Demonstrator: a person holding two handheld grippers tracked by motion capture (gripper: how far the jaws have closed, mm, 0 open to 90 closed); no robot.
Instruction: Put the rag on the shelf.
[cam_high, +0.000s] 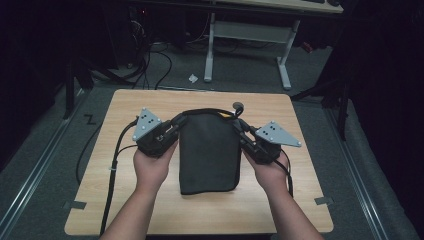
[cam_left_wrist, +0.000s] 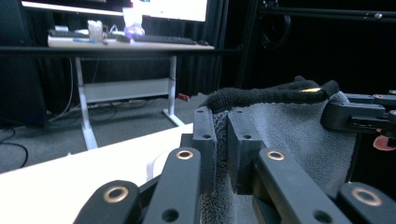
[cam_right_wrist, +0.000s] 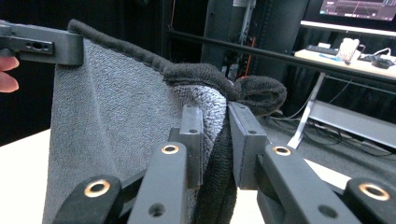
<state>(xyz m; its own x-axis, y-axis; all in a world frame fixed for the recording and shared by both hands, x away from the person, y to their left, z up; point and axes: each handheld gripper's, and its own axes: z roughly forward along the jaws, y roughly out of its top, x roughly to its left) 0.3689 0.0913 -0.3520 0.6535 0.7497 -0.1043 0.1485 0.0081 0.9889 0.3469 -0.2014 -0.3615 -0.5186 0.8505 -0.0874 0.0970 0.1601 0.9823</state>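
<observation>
One dark towel (cam_high: 209, 152), two tools, one table (cam_high: 150, 210).

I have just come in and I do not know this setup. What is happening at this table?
A person holds a gripper in each hand and grips a dark grey towel by its two top corners. The left gripper is shut on one corner and the right gripper on the other. The towel hangs folded between them, its lower part resting on the wooden table.

Black tongs (cam_high: 176, 131) with brass-ringed links, grey drilled triangular plates, black trailing cables.
</observation>
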